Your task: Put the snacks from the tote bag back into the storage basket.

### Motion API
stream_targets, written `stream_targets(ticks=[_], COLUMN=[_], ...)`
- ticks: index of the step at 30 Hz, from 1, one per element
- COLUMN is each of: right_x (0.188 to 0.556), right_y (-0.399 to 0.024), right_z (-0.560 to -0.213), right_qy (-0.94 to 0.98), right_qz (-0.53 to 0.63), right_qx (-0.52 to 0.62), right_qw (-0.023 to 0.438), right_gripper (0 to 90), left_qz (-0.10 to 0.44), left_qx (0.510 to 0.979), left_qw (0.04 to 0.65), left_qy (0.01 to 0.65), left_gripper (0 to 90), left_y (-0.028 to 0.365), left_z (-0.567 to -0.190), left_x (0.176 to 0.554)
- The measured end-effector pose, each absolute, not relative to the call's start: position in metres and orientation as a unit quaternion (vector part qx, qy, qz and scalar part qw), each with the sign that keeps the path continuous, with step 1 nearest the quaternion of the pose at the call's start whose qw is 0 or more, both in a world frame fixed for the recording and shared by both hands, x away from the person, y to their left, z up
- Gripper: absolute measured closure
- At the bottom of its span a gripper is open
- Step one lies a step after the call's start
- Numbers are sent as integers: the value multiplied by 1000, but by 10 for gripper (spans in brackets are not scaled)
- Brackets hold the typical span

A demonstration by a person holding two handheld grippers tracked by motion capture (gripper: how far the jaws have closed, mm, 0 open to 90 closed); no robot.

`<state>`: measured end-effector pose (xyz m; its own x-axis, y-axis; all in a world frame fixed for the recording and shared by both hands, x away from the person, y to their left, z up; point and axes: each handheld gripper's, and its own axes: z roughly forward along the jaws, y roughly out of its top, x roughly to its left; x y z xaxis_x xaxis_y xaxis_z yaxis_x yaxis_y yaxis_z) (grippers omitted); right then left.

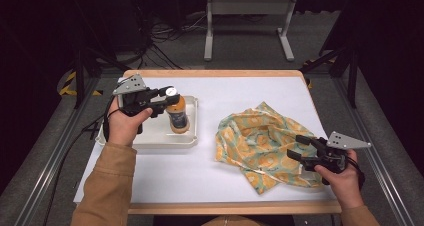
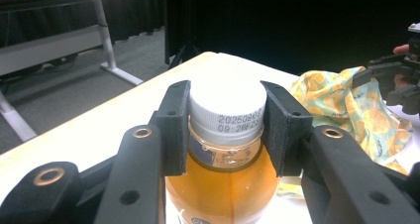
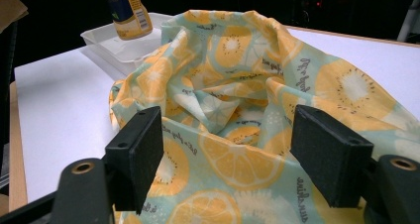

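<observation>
Standing upright in the white tray [image 1: 190, 138] near the table's [image 1: 165, 171] left edge, the bottle [image 1: 177, 117] keeps its long axis vertical while the left gripper [image 1: 170, 97] comes at it level from the left; its jaws are clamped on the white cap [image 2: 229, 107], one pad on each side, so any coming lift or twist turns on that grip at the very top, high above the weight of the liquid; the left hand [image 1: 125, 126] is plainly the nearer one, the right being well apart across the table; the bottle itself is clear plastic filled with amber-orange liquid, with a ribbed white screw cap bearing a printed date code and a dark label lower down; whether its base rests on the tray floor or hangs just above it is hard to tell from these angles; toward the table's right edge the right gripper [image 1: 305, 153] sits low over a crumpled cloth [image 1: 255, 141] printed with orange and lemon slices on pale green; its jaws stand apart with the fabric lying between and beyond them, the pads [image 3: 138, 149] not pressing on any fold, and the cloth bunches up in front of them.
</observation>
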<state>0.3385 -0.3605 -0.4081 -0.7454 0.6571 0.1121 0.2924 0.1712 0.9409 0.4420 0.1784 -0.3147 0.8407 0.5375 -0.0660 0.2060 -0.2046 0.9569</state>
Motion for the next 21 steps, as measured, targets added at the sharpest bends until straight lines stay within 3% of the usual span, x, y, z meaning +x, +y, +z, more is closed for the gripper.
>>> stream_targets(ticks=[21], right_x=[339], right_y=[-360], right_z=[-410], right_qy=[750], right_qz=[559], right_qx=[316], right_qw=[159], right_gripper=[290], left_qz=[121], left_qx=[780], left_qw=[565], left_qy=[240], left_gripper=[583], left_y=[175], left_z=[-352], left_x=[443])
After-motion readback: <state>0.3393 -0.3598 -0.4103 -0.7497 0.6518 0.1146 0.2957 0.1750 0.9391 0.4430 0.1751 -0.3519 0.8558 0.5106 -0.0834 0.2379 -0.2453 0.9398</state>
